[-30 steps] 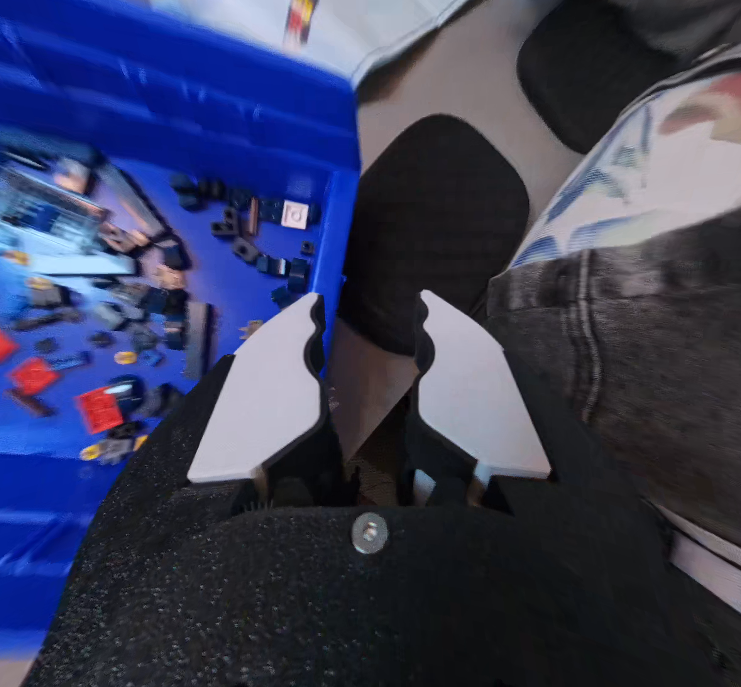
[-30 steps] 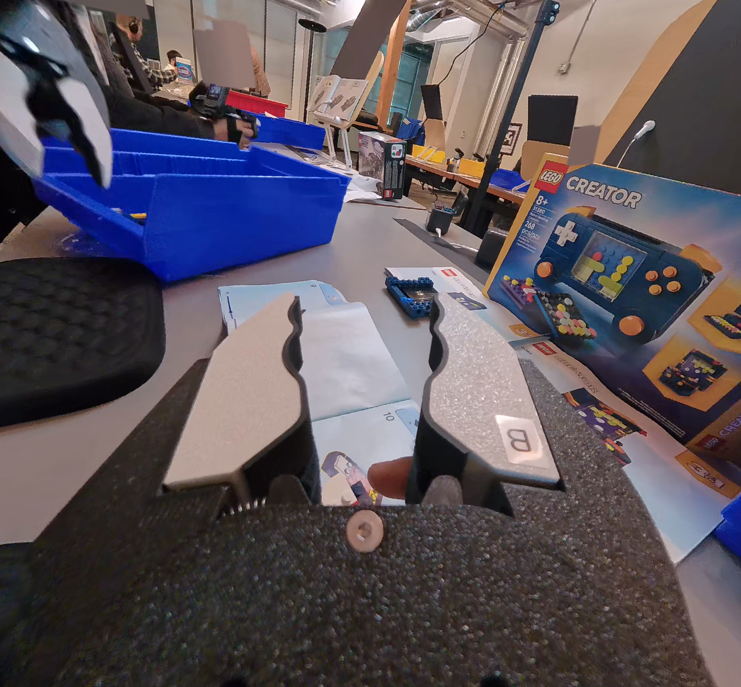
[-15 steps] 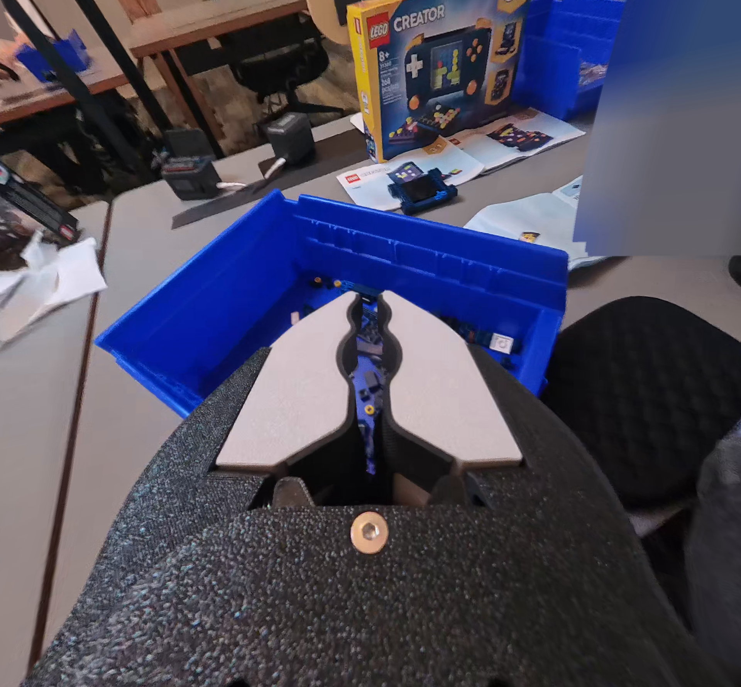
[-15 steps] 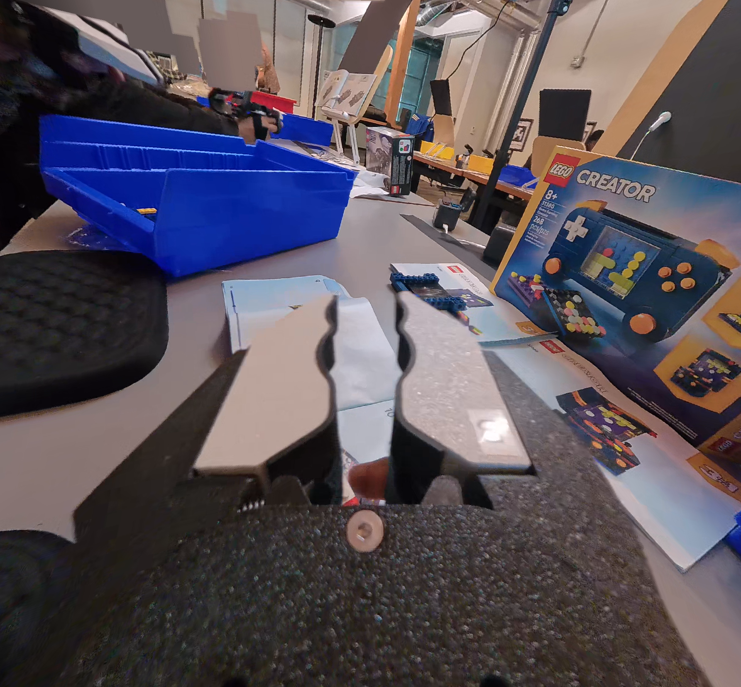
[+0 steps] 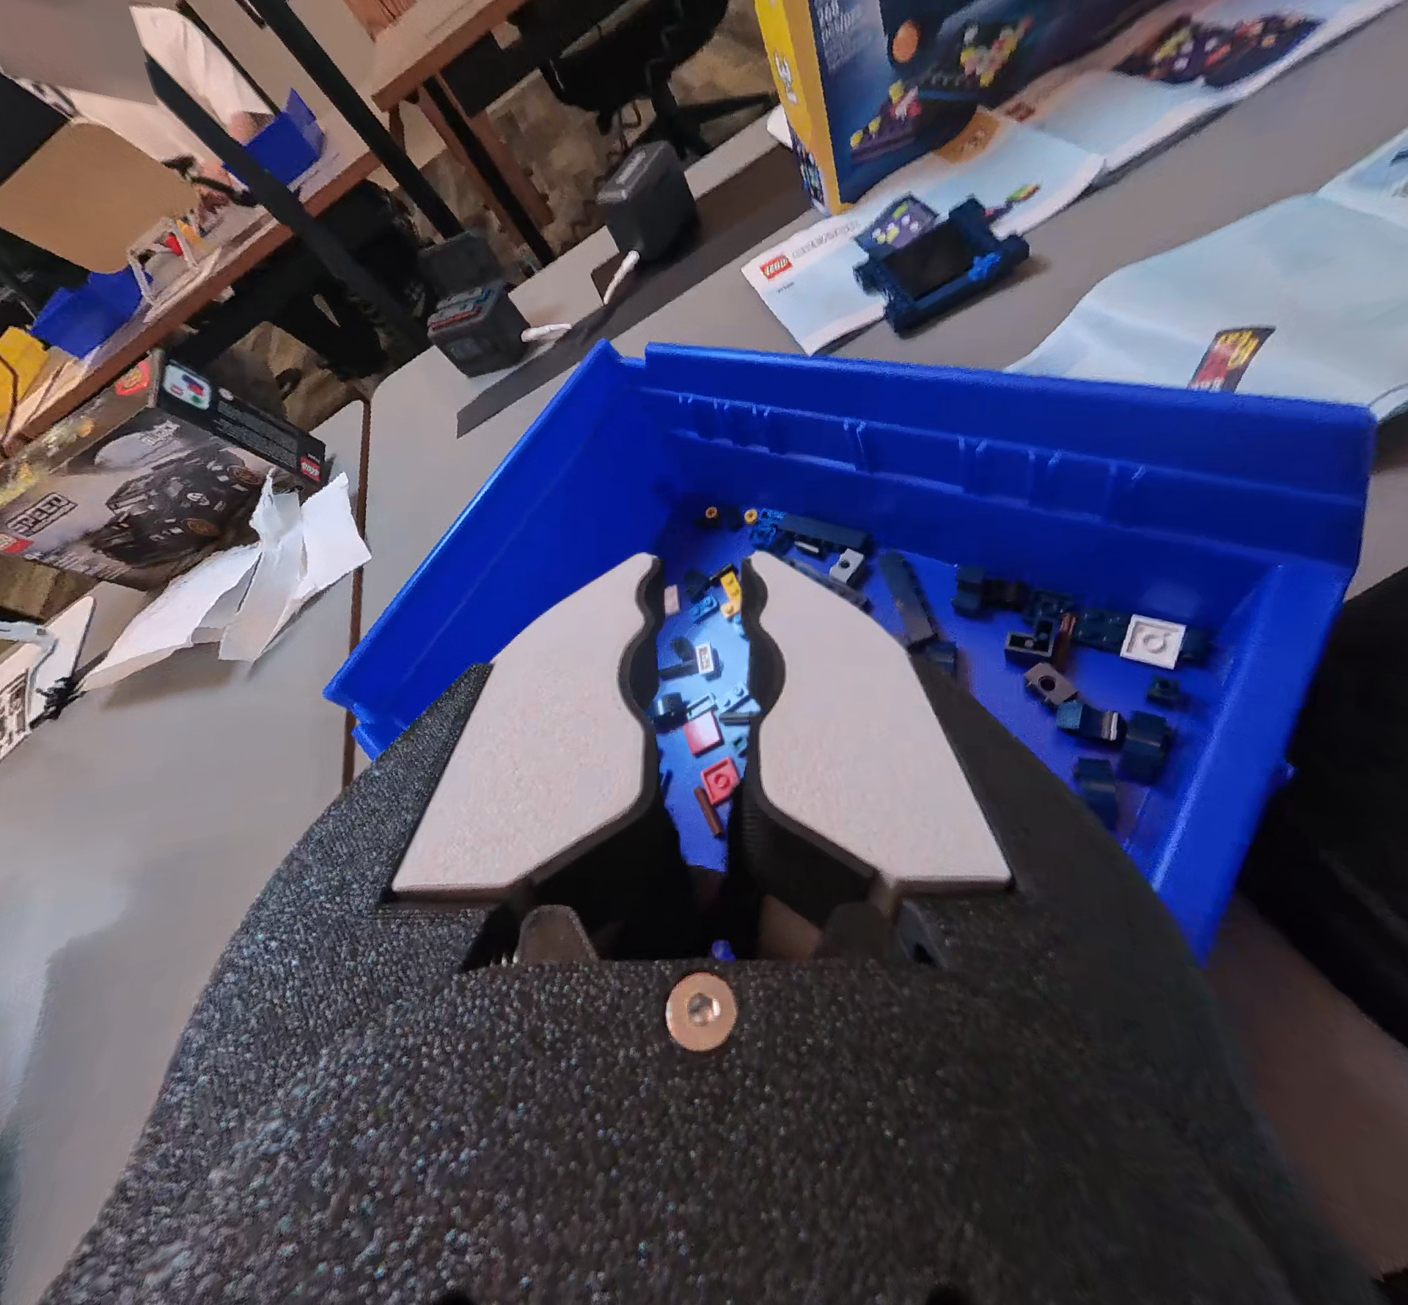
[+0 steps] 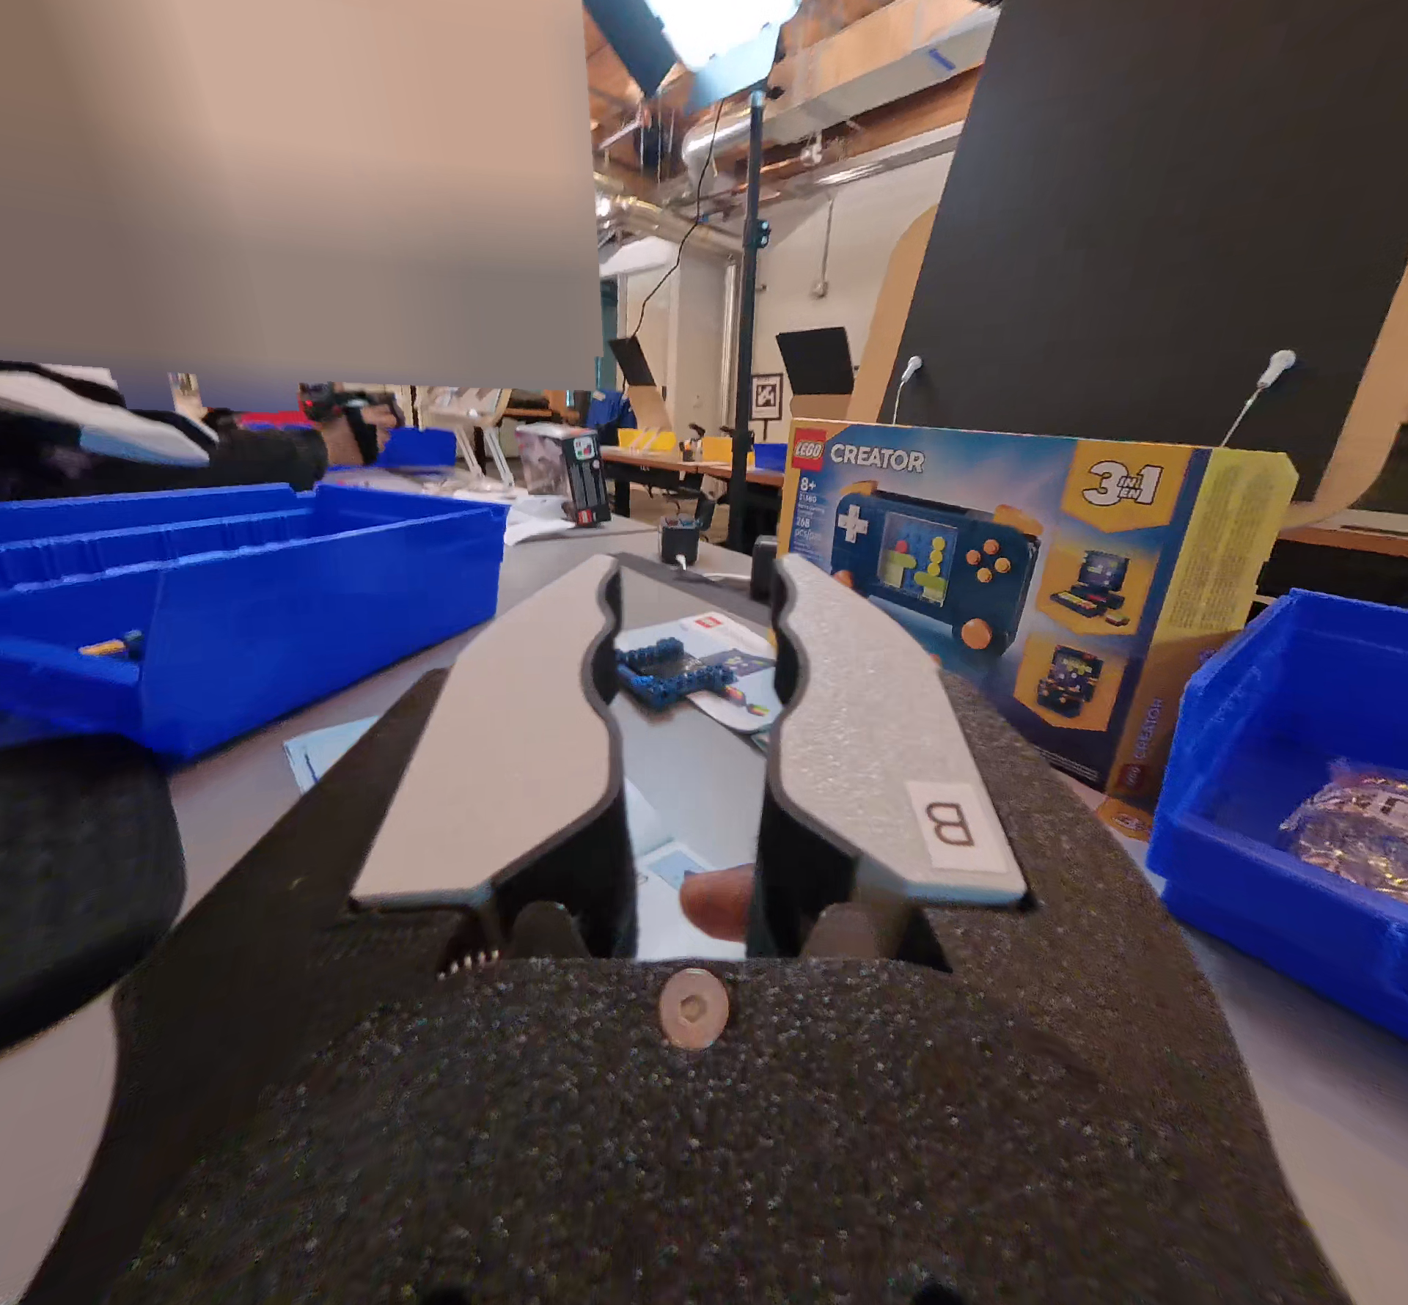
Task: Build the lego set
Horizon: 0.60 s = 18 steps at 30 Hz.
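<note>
Two claws are hovering over the desk (image 6: 472,583): the left claw (image 5: 701,571), slightly parted and empty, above one blue bin (image 5: 533,529) of loose bricks; the right claw (image 6: 695,571), wider and empty, facing one small blue brick frame (image 6: 670,674).

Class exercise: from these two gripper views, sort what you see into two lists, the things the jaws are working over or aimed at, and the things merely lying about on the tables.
At the jaws:
- left gripper, jaws apart, nothing held, over the blue bin of loose bricks
- right gripper, jaws apart, nothing held, aimed at the blue brick frame on a booklet

Lying about:
- toy box
- dark box
- crumpled paper
- black pad
</note>
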{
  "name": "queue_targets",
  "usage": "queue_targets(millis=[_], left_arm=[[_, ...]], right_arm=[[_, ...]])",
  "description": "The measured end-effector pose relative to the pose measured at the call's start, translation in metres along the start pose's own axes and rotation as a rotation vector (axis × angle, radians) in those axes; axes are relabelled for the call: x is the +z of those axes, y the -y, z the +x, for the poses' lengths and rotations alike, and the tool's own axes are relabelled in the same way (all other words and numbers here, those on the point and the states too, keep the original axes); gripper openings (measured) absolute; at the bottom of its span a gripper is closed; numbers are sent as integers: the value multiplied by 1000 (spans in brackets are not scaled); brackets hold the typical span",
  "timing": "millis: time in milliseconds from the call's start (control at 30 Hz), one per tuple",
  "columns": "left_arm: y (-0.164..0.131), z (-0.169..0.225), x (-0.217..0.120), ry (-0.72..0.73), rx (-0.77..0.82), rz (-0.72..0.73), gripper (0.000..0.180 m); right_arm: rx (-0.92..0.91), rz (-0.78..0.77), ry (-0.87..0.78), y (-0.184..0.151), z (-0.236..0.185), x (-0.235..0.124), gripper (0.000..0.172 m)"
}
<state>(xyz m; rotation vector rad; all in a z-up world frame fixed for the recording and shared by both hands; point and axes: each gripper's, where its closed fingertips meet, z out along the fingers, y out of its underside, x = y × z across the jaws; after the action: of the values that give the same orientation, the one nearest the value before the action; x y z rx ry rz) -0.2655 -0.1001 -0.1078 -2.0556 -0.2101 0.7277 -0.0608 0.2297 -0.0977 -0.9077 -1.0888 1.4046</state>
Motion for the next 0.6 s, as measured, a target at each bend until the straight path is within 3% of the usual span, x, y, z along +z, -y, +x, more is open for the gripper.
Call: queue_targets(millis=[100,167,267,367,433,600], left_arm=[[-6,3,5,-43,31,-93,26],[-4,9,11,-102,52,-110,34],[1,27,19,-290,60,-116,55],[2,44,22,-568,16,-141,67],[-4,43,25,-665,11,-200,64],[-38,32,36,-704,172,-407,44]], right_arm=[[47,18,-12,3,3,0,57],[63,24,-7,3,4,-1,60],[78,10,-6,0,6,0,60],[87,-13,5,-4,5,0,59],[93,-12,17,-4,4,1,57],[100,-22,19,-6,5,1,57]])
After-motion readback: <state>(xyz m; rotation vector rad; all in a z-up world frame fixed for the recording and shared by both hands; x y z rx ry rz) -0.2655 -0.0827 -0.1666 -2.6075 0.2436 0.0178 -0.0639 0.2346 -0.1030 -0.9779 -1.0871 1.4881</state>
